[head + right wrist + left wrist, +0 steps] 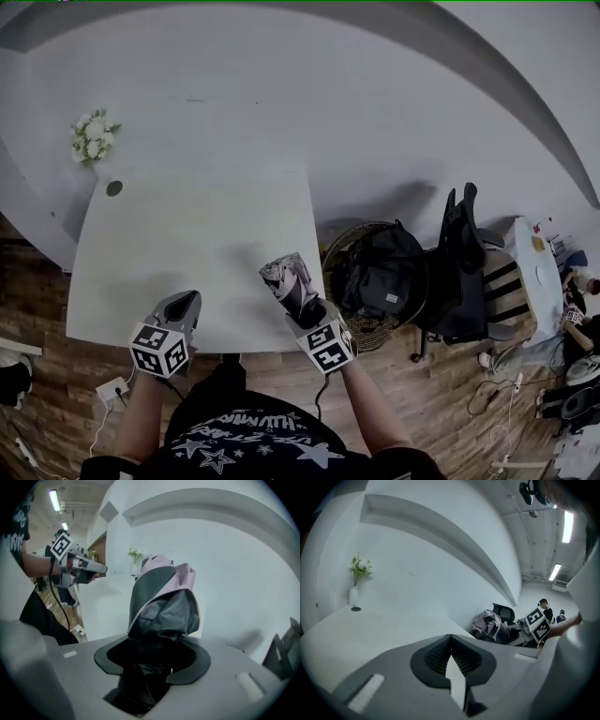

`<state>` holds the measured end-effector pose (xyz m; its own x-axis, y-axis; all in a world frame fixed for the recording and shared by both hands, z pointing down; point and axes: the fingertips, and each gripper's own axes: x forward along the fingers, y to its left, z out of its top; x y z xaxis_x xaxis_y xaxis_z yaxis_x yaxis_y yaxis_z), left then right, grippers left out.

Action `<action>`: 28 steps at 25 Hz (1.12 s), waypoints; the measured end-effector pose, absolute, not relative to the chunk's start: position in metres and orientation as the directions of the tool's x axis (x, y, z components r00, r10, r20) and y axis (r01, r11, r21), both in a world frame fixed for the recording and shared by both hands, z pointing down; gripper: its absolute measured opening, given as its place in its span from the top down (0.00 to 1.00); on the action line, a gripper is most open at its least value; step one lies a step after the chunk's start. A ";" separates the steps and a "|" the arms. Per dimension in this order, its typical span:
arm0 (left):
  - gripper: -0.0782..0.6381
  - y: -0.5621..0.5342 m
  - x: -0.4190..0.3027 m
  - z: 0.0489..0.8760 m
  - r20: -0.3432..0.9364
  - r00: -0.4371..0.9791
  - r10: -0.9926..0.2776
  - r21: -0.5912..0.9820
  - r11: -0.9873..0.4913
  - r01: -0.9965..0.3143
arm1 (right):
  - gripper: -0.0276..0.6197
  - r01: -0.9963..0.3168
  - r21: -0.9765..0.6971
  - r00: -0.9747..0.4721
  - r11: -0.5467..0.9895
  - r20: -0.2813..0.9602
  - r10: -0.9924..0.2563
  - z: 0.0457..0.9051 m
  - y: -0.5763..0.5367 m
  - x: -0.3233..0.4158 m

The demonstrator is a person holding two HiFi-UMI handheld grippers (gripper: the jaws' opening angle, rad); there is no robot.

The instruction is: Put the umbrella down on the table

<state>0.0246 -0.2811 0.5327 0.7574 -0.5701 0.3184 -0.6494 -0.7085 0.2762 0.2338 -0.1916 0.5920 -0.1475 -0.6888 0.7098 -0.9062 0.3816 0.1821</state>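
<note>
A folded umbrella (288,279) with dark and pale pink fabric is held above the front right corner of the white table (187,234). My right gripper (306,309) is shut on its lower end. In the right gripper view the umbrella (161,602) rises from between the jaws of the right gripper (152,656), which hide its lower end. My left gripper (183,305) hovers over the table's front edge, jaws together and holding nothing. In the left gripper view the left gripper (451,641) points across the tabletop, with the umbrella (490,623) off to the right.
A vase of white flowers (94,136) stands at the table's far left corner, beside a small dark round spot (113,188). Right of the table, a black backpack (380,281) sits in a wicker basket next to a black office chair (464,262). A power strip (111,387) lies on the wooden floor.
</note>
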 end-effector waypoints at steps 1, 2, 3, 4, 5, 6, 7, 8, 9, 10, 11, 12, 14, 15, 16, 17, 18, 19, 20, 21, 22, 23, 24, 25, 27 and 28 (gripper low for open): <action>0.88 -0.288 0.025 0.533 0.318 0.757 -0.571 0.281 -0.706 -0.650 | 0.59 -0.886 0.212 -0.143 0.413 0.722 -0.677 0.594 -0.196 0.236; 0.89 -0.294 0.026 0.534 0.319 0.756 -0.571 0.284 -0.704 -0.651 | 0.59 -0.866 0.239 -0.135 0.439 0.733 -0.666 0.596 -0.201 0.239; 0.89 -0.300 0.026 0.535 0.322 0.755 -0.571 0.285 -0.702 -0.653 | 0.59 -0.846 0.265 -0.125 0.462 0.744 -0.656 0.597 -0.207 0.242; 0.89 -0.306 0.025 0.536 0.326 0.753 -0.572 0.286 -0.699 -0.655 | 0.59 -0.826 0.290 -0.114 0.484 0.754 -0.647 0.600 -0.213 0.245; 0.89 -0.312 0.024 0.537 0.329 0.750 -0.574 0.289 -0.695 -0.658 | 0.59 -0.804 0.312 -0.105 0.506 0.763 -0.637 0.602 -0.219 0.248; 0.89 -0.319 0.023 0.539 0.330 0.748 -0.576 0.294 -0.690 -0.661 | 0.59 -0.781 0.332 -0.097 0.529 0.772 -0.628 0.605 -0.225 0.251; 0.89 -0.326 0.022 0.540 0.331 0.746 -0.578 0.299 -0.685 -0.664 | 0.59 -0.755 0.350 -0.092 0.555 0.781 -0.617 0.608 -0.232 0.254; 0.89 -0.332 0.022 0.541 0.332 0.743 -0.581 0.304 -0.680 -0.667 | 0.59 -0.726 0.365 -0.090 0.584 0.790 -0.606 0.610 -0.237 0.257; 0.89 -0.338 0.021 0.543 0.334 0.740 -0.583 0.307 -0.675 -0.670 | 0.59 -0.695 0.376 -0.091 0.613 0.799 -0.594 0.613 -0.242 0.259; 0.89 -0.344 0.021 0.545 0.338 0.738 -0.584 0.309 -0.672 -0.673 | 0.59 -0.665 0.384 -0.094 0.641 0.808 -0.582 0.615 -0.247 0.261; 0.89 -0.348 0.021 0.546 0.342 0.737 -0.584 0.310 -0.670 -0.674 | 0.59 -0.634 0.391 -0.097 0.667 0.816 -0.570 0.618 -0.251 0.263; 0.89 -0.352 0.021 0.548 0.345 0.736 -0.583 0.311 -0.669 -0.675 | 0.59 -0.603 0.397 -0.099 0.692 0.824 -0.558 0.621 -0.254 0.264; 0.89 -0.360 0.022 0.552 0.351 0.734 -0.582 0.314 -0.665 -0.677 | 0.59 -0.543 0.403 -0.099 0.737 0.840 -0.533 0.629 -0.261 0.268; 0.89 -0.365 0.022 0.554 0.353 0.732 -0.582 0.316 -0.662 -0.679 | 0.59 -0.517 0.404 -0.097 0.755 0.848 -0.521 0.632 -0.265 0.270; 0.89 -0.370 0.023 0.556 0.355 0.731 -0.583 0.319 -0.659 -0.681 | 0.59 -0.493 0.406 -0.094 0.769 0.854 -0.511 0.636 -0.270 0.273; 0.89 -0.375 0.023 0.557 0.357 0.730 -0.583 0.322 -0.656 -0.682 | 0.59 -0.474 0.408 -0.091 0.780 0.859 -0.505 0.638 -0.276 0.276; 0.89 -0.380 0.023 0.559 0.359 0.729 -0.583 0.325 -0.653 -0.684 | 0.59 -0.460 0.411 -0.089 0.787 0.861 -0.501 0.640 -0.281 0.279; 0.89 -0.384 0.024 0.561 0.362 0.728 -0.582 0.329 -0.651 -0.684 | 0.59 -0.449 0.412 -0.089 0.793 0.863 -0.498 0.642 -0.287 0.281; 0.89 -0.388 0.025 0.563 0.365 0.728 -0.580 0.332 -0.649 -0.684 | 0.59 -0.438 0.412 -0.091 0.799 0.864 -0.495 0.644 -0.292 0.284; 0.89 -0.390 0.027 0.566 0.369 0.728 -0.577 0.334 -0.649 -0.684 | 0.59 -0.427 0.411 -0.095 0.805 0.865 -0.492 0.646 -0.297 0.286; 0.89 -0.392 0.030 0.568 0.374 0.729 -0.573 0.335 -0.649 -0.683 | 0.59 -0.413 0.410 -0.100 0.813 0.867 -0.488 0.648 -0.301 0.287; 0.89 -0.394 0.032 0.570 0.379 0.730 -0.569 0.336 -0.650 -0.681 | 0.59 -0.397 0.407 -0.104 0.822 0.870 -0.481 0.650 -0.305 0.288; 0.89 -0.396 0.035 0.573 0.384 0.731 -0.564 0.336 -0.652 -0.680 | 0.59 -0.379 0.403 -0.105 0.833 0.875 -0.472 0.652 -0.308 0.290; 0.89 -0.398 0.039 0.575 0.388 0.733 -0.559 0.337 -0.654 -0.678 | 0.59 -0.361 0.399 -0.105 0.843 0.880 -0.462 0.654 -0.311 0.291; 0.89 -0.402 0.044 0.578 0.395 0.736 -0.550 0.339 -0.657 -0.673 | 0.59 -0.331 0.393 -0.104 0.858 0.888 -0.447 0.658 -0.315 0.293; 0.89 -0.403 0.047 0.579 0.398 0.738 -0.546 0.339 -0.659 -0.671 | 0.59 -0.320 0.389 -0.105 0.864 0.891 -0.441 0.660 -0.317 0.295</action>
<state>0.0468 -0.4034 0.5794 0.7376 -0.5456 0.3978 -0.6709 -0.6594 0.3393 0.2945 -0.3168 0.6604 -0.1053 -0.4409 0.8914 -0.3205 0.8636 0.3893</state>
